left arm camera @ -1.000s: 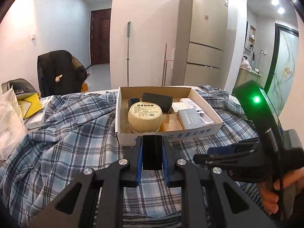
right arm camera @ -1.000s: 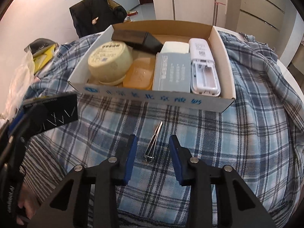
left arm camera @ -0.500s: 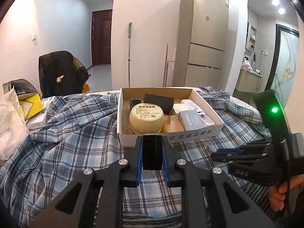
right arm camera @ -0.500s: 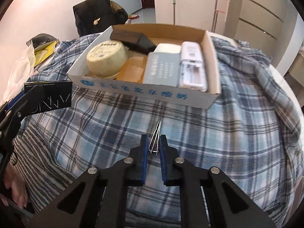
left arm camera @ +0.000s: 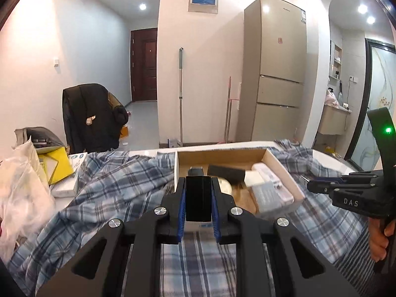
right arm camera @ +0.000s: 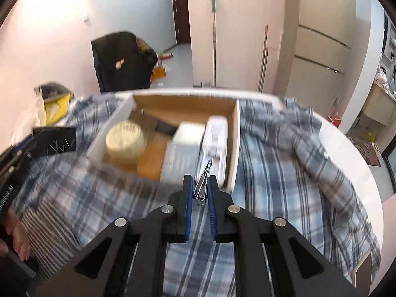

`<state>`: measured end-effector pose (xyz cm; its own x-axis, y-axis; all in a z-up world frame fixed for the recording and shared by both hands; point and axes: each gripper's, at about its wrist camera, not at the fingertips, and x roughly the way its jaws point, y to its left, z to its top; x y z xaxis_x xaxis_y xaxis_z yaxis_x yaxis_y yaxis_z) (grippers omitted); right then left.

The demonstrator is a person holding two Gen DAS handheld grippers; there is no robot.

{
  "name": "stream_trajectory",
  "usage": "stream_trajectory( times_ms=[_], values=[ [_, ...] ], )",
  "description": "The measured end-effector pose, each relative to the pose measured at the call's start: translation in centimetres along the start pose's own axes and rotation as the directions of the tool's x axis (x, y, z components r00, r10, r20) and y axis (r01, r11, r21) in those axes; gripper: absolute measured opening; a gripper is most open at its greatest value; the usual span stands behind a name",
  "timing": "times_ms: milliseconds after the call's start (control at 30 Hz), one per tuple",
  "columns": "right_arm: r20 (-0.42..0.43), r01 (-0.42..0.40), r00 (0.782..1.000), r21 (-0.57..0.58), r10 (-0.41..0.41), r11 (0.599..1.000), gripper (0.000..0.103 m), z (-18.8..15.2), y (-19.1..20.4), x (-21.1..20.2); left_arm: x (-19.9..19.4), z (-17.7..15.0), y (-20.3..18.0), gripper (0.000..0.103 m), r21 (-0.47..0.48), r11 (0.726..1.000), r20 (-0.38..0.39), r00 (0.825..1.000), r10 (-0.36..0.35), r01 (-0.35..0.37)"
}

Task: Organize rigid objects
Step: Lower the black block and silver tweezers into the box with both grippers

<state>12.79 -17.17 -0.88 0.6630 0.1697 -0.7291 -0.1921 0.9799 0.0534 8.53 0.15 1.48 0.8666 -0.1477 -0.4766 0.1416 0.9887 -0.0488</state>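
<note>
My left gripper (left arm camera: 198, 182) is shut on a flat black box (left arm camera: 198, 199), held up in front of the open cardboard box (left arm camera: 284, 173). In the right wrist view that black box (right arm camera: 54, 139) shows at the left, beside the cardboard box (right arm camera: 235, 148). My right gripper (right arm camera: 199, 182) is shut on thin metal tweezers (right arm camera: 203, 183), lifted off the plaid cloth (right arm camera: 284, 173), their tips pointing over the near right corner of the cardboard box. Inside lie a round cream tin (right arm camera: 125, 139), an orange block (right arm camera: 151, 160), a grey packet (right arm camera: 180, 163) and a white remote (right arm camera: 215, 141).
The table is draped in the plaid cloth (left arm camera: 111, 185). Plastic bags (left arm camera: 22, 198) and a yellow package (left arm camera: 54, 165) crowd its left edge. A chair with a dark jacket (left arm camera: 91, 116) stands behind, with a fridge (left arm camera: 274, 69) and a mop (left arm camera: 180, 94) by the wall.
My right gripper shut on the tweezers lying on the cloth and lifted them toward the cardboard box. The left gripper rose with the black box still in it.
</note>
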Motion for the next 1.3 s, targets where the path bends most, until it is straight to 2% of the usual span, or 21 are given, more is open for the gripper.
stream_trajectory(
  times_ms=[133, 233, 333, 467, 533, 667, 900, 1167, 1267, 1300],
  values=[
    [0.026, -0.021, 0.999, 0.008, 0.021, 1.000, 0.011, 2.4, 0.0, 0.6, 1.7, 1.6, 0.4, 0.019, -0.012, 1.000, -0.013, 1.000, -0.011, 0.011],
    [0.008, -0.046, 0.999, 0.012, 0.046, 0.999, 0.011, 3.5, 0.0, 2.1, 4.2, 2.6, 1.4, 0.019, -0.066, 0.996, -0.084, 0.994, -0.065, 0.060],
    [-0.049, -0.052, 0.997, 0.037, 0.054, 0.998, 0.011, 3.4, -0.6, 4.2, 6.4, 2.9, 2.5, 0.019, -0.097, 0.993, -0.120, 0.990, -0.080, 0.068],
    [-0.110, -0.063, 0.991, 0.090, 0.073, 0.994, 0.011, 2.6, -1.6, 6.6, 8.5, 2.5, 2.8, 0.019, -0.081, 0.996, -0.155, 0.986, -0.053, 0.041],
    [-0.113, -0.058, 0.991, 0.094, 0.069, 0.994, 0.011, 2.4, -1.9, 7.0, 9.6, 2.1, 3.1, 0.019, -0.095, 0.994, -0.185, 0.981, -0.062, 0.045],
    [-0.111, -0.062, 0.991, 0.097, 0.073, 0.993, 0.011, 2.4, -2.3, 7.0, 10.1, 1.6, 3.1, 0.019, -0.072, 0.997, -0.185, 0.982, -0.041, 0.028],
    [-0.095, -0.051, 0.994, 0.108, 0.062, 0.993, 0.011, 2.6, -2.9, 6.7, 12.2, 0.9, 4.4, 0.019, -0.146, 0.988, -0.250, 0.965, -0.076, 0.040],
    [-0.070, -0.026, 0.997, 0.066, 0.030, 0.997, 0.011, 2.6, -2.4, 6.3, 14.0, 1.4, 3.8, 0.019, -0.121, 0.991, -0.276, 0.958, -0.082, 0.050],
    [-0.078, -0.040, 0.996, 0.084, 0.046, 0.996, 0.011, 2.6, -2.8, 6.5, 13.4, 1.7, 3.9, 0.019, -0.132, 0.990, -0.237, 0.969, -0.075, 0.044],
    [-0.078, -0.041, 0.996, 0.088, 0.047, 0.995, 0.011, 2.6, -2.9, 6.5, 13.2, 1.9, 3.9, 0.024, -0.131, 0.990, -0.228, 0.971, -0.075, 0.046]
  ],
)
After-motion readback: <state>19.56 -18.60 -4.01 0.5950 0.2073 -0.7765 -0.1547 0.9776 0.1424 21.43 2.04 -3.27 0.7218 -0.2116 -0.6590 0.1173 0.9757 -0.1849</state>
